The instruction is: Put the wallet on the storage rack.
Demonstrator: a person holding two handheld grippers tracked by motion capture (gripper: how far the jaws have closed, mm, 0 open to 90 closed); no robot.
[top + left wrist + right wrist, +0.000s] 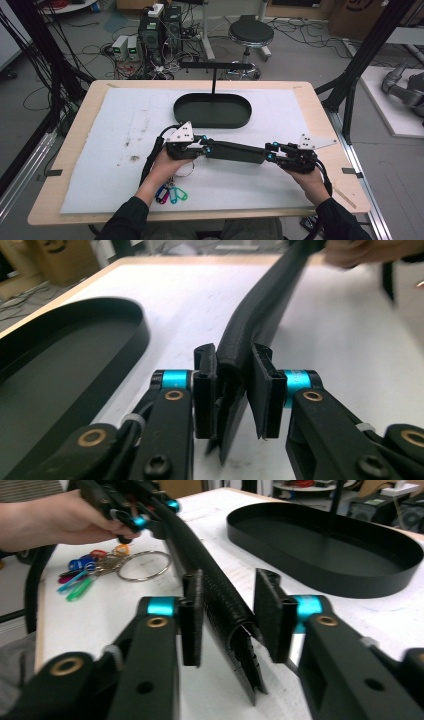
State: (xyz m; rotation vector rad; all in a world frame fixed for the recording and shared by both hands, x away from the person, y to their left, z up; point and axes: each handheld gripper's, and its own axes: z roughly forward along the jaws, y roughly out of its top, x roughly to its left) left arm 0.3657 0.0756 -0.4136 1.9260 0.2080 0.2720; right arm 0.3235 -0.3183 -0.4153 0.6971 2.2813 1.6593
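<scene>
I am holding a long black pouch [235, 151] between the two grippers, stretched across the near middle of the white mat [100, 170], just in front of the oval black tray [212, 110]; the left gripper [234, 390] is taking one end, with one pad touching the folded edge and the other standing slightly off it, so I am not calling that a firm clamp; the right gripper [227, 617] is straddling the other end with its jaws parted, the pouch leaning on one pad with a clear gap at the other. I am judging the pouch light, soft and textured, sagging along its length, so it is likely bending rather than slipping; I am favouring a hold on the thick rolled edge near each end. A key ring with coloured tags [172, 192] is lying by my left hand [162, 167].
</scene>
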